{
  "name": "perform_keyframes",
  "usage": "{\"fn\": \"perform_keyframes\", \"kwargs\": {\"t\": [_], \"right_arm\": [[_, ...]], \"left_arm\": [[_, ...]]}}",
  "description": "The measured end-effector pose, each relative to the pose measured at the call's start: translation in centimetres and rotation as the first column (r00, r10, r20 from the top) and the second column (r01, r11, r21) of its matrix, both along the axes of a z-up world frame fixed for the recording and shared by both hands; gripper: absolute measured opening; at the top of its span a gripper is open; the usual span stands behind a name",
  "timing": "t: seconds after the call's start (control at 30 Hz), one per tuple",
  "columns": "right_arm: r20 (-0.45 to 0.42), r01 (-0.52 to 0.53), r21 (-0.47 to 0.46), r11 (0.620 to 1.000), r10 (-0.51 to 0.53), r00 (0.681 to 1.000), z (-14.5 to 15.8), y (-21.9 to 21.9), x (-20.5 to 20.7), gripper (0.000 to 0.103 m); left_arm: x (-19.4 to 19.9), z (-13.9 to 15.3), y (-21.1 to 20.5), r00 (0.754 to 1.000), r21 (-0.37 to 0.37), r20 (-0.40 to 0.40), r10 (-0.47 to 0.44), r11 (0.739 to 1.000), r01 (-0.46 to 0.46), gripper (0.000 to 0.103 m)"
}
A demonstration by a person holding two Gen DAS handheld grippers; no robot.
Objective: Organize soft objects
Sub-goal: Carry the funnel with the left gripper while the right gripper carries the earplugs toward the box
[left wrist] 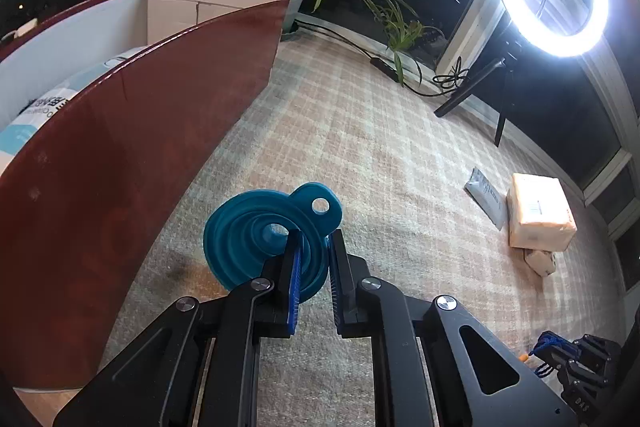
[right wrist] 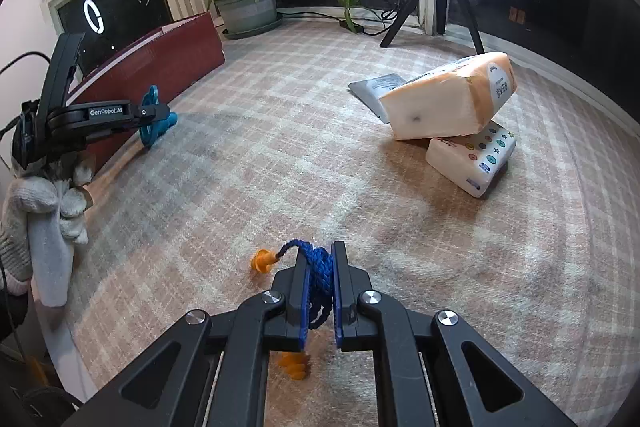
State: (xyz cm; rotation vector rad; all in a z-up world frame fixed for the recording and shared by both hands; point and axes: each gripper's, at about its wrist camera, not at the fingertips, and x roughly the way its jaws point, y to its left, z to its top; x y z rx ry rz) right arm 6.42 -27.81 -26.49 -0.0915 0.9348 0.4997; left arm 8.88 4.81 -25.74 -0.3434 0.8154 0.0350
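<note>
Checked rug (right wrist: 280,131): left gripper (left wrist: 312,247) pinches funnel (left wrist: 260,239) rim, right gripper (right wrist: 320,267) clamps cord (right wrist: 318,275). Risk: funnel folds out; earplugs (right wrist: 262,261) snag rug.

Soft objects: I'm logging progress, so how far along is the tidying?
Done: one pack lies in the red box. In hand: the left tool grips the funnel; the right tool grips the earplug cord. Left: two tissue packs and a pouch on the carpet.
</note>
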Motion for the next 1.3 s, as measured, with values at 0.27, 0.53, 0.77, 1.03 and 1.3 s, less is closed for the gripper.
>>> {"fn": "perform_keyframes", "kwargs": {"t": [0.27, 0.53, 0.77, 1.03, 1.3], "right_arm": [[0.019, 0.007, 0.009, 1.0, -0.007, 1.0, 0.7, -0.1, -0.3, 0.008], [0.047, 0.011, 0.03, 0.999, -0.012, 0.999, 2.3, -0.1, -0.2, 0.008], [0.084, -0.004, 0.063, 0.998, -0.001, 0.996, 5.0, 0.6, 0.1, 0.008], [0.155, -0.062, 0.124, 0.99, 0.042, 0.987, 9.7, 3.2, 1.1, 0.008], [0.237, -0.181, 0.187, 0.966, 0.134, 0.962, 15.6, 8.8, 3.6, 0.008]], "left_arm": [[-0.6, 0.9, 0.2, 1.0, -0.036, 0.024, 0.012, 0.999, -0.011, 0.008], [-1.4, 3.1, -0.3, 0.998, -0.084, 0.068, -0.011, 0.996, 0.017, 0.008], [-2.4, 5.4, -0.4, 0.994, -0.116, 0.109, -0.032, 0.992, 0.044, 0.008], [-4.2, 9.3, 1.2, 0.983, -0.104, 0.178, -0.042, 0.993, 0.061, 0.008], [-5.5, 12.8, 5.7, 0.973, -0.075, 0.228, -0.018, 0.997, 0.036, 0.008]]}}
